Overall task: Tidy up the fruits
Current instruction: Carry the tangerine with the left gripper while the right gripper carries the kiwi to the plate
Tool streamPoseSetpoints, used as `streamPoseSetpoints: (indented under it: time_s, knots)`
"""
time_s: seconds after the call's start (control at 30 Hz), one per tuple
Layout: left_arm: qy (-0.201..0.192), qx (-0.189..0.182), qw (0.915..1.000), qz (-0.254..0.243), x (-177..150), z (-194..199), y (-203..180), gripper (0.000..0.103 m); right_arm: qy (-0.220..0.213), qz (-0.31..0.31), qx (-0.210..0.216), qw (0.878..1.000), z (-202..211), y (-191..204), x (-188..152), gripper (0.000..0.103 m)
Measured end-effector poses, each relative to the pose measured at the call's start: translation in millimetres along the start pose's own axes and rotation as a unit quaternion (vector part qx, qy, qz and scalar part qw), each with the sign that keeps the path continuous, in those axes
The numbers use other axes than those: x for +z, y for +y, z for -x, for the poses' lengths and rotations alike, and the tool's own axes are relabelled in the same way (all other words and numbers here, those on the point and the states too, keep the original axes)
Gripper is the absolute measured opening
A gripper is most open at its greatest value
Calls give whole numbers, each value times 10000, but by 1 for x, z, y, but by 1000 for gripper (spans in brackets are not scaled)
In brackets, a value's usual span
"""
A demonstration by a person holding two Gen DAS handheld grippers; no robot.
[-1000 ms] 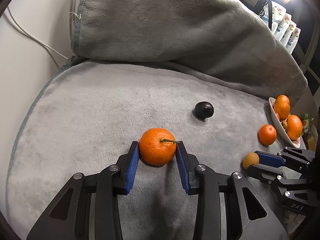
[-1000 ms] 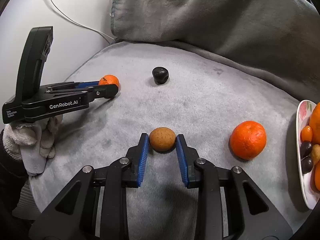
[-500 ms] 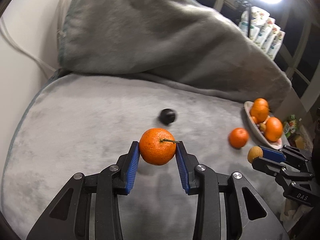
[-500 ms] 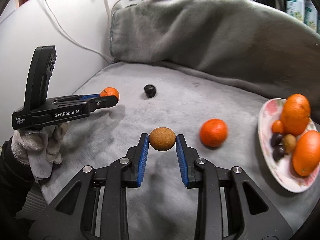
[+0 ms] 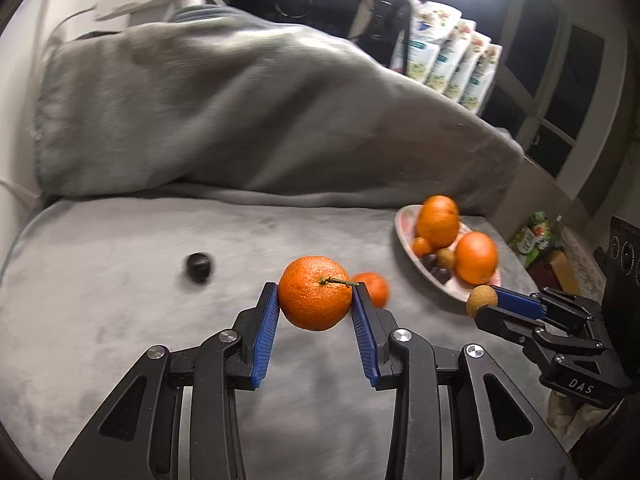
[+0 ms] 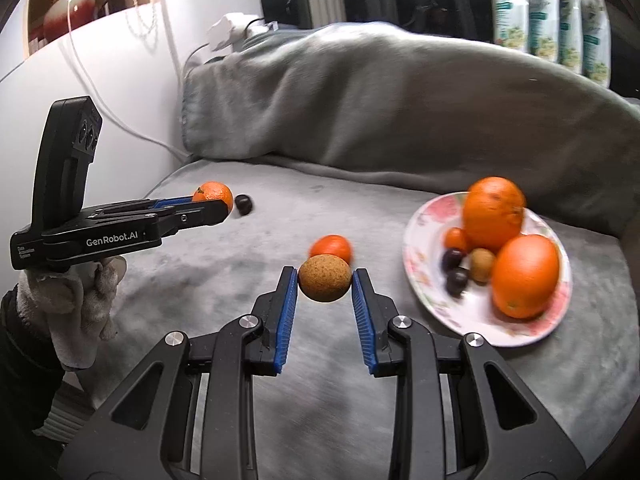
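Fruit held in both grippers above a grey plush blanket. The left gripper was clenched on a stemmed orange mandarin, its blue pads pressing both flanks and the fruit clear of the fabric. The right gripper grasped a round tan rough-skinned fruit the same way. A white floral plate stood to the right on the blanket, holding two large oranges, small dark plums and another tan fruit. A loose small mandarin and one dark plum lay on the blanket (well apart). A gloved hand carried the left gripper.
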State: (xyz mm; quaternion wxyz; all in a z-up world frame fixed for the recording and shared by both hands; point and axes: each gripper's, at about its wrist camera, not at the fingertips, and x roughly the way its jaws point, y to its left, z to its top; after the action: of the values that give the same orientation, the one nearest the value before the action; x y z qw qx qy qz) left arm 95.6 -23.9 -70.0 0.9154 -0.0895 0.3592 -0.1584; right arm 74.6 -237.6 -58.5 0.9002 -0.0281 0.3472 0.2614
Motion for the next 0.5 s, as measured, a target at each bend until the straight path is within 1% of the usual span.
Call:
streamPoseSetpoints:
  time_s: [0.3,0.5]
  knots:
    - [64,-389,9986,-341,8,-20,-48,35,-166,-342,-346,9987,23,-35,-9,29]
    - [126,-553,9974,-448,10,-32,-67,35,-224,-512,-507,9971,30,-52,-14,29]
